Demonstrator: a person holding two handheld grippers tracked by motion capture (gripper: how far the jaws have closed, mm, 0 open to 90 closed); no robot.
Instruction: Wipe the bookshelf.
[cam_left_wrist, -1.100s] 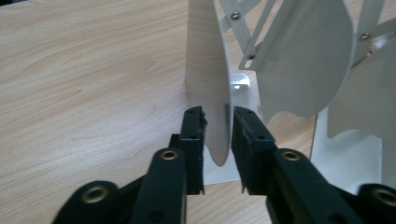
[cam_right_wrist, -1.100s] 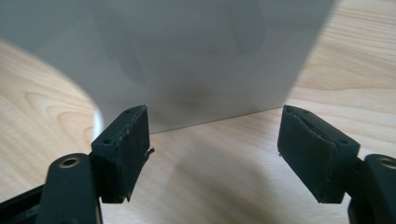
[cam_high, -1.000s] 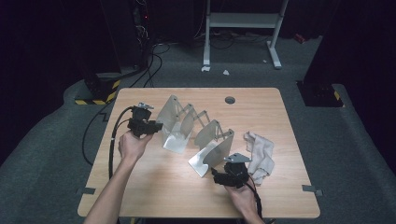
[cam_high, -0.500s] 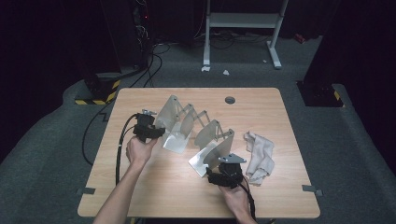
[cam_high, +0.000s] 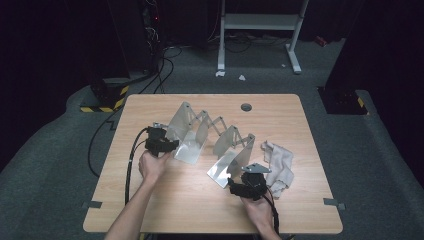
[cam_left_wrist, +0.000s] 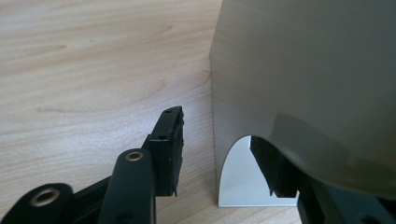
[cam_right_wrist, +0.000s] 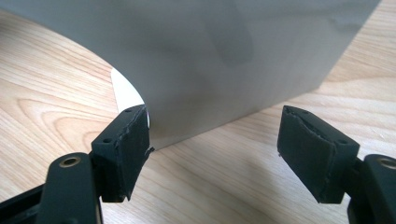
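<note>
the left gripper (cam_high: 167, 145) has its jaws apart and they have just been opening; in the left gripper view (cam_left_wrist: 224, 156) the near end plate of the metal folding rack (cam_high: 210, 137) stands between them, one jaw in front of the plate and the other behind it, seen through the plate's arched cut-out. i cannot tell whether either pad touches the metal. the right gripper (cam_high: 239, 186) is spread wide at the rack's other end plate, and in the right gripper view (cam_right_wrist: 212, 149) that grey plate rises just beyond the pads, neither pad pressing on it. the rack stands stretched out zigzag across the middle of the wooden table (cam_high: 150, 210). a crumpled pale cloth (cam_high: 278, 166) lies just beside the rack's end, next to the right gripper.
</note>
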